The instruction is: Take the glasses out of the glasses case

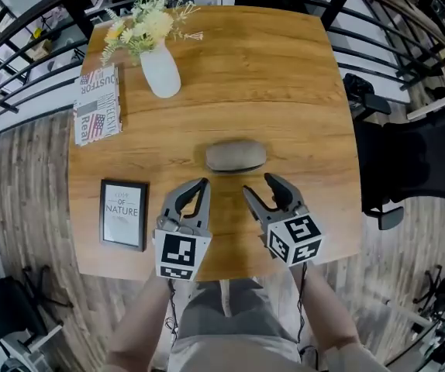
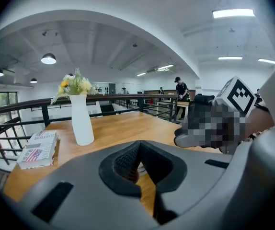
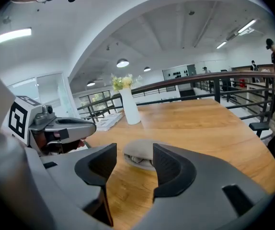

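Note:
A grey oval glasses case (image 1: 236, 156) lies on the wooden table (image 1: 284, 91), just beyond both grippers. In the right gripper view the case (image 3: 138, 152) shows between the jaws and a little ahead of them, with a dark slit along its near edge. The right gripper (image 1: 260, 186) (image 3: 130, 164) is open and holds nothing. The left gripper (image 1: 200, 186) (image 2: 138, 145) hovers near the case's left end; its pads meet at the tip with nothing between them. No glasses are plainly visible.
A white vase of flowers (image 1: 160, 68) and a book (image 1: 97, 105) stand at the far left. A framed print (image 1: 123, 213) lies at the near left. A black chair (image 1: 416, 161) is beside the table's right edge, and a railing (image 1: 21, 45) runs behind.

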Motion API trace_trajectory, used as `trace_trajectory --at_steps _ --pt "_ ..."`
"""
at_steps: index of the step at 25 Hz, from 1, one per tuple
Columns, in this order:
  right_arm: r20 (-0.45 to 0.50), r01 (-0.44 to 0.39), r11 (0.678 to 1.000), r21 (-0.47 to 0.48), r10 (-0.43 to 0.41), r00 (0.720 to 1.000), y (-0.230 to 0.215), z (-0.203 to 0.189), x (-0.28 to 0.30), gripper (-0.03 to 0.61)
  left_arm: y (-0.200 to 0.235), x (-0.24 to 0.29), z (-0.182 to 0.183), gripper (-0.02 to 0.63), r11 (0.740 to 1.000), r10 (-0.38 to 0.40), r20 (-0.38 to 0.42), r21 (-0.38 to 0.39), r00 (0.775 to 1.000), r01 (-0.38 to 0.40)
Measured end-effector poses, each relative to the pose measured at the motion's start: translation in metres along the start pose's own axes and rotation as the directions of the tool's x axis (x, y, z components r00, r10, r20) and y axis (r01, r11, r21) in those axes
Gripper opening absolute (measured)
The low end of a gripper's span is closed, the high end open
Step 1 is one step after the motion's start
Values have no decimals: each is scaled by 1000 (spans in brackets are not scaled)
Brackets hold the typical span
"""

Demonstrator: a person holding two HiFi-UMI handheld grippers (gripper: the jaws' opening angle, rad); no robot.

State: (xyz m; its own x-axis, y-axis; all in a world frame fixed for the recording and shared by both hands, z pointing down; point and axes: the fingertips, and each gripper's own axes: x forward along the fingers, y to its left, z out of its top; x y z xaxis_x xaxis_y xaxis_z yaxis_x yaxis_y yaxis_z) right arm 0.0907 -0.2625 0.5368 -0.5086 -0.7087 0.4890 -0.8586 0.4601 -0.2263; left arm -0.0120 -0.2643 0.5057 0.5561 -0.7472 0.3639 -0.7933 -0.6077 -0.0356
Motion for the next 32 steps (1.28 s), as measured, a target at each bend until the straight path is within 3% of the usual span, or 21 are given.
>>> trace_trajectory --at_steps 7,14,20,29,32 --pt "-91 -16 996 82 24 996 -23 -46 50 244 3 38 -56 14 996 -18 -77 -86 997 11" --pt "-122 -23 997 77 32 992 -39 -53 77 202 -8 77 -102 14 998 -55 -202 13 978 59" --pt "-126 -41 998 -37 36 991 -35 -32 82 195 -10 95 -116 14 988 -64 -281 118 958 101" --pt "-221 -100 973 -209 53 974 -30 -18 97 186 -12 101 -119 14 984 -137 -334 61 933 166" --pt "-266 -129 949 -288 50 963 -31 -10 105 186 -12 102 -119 14 983 -161 -348 32 924 183"
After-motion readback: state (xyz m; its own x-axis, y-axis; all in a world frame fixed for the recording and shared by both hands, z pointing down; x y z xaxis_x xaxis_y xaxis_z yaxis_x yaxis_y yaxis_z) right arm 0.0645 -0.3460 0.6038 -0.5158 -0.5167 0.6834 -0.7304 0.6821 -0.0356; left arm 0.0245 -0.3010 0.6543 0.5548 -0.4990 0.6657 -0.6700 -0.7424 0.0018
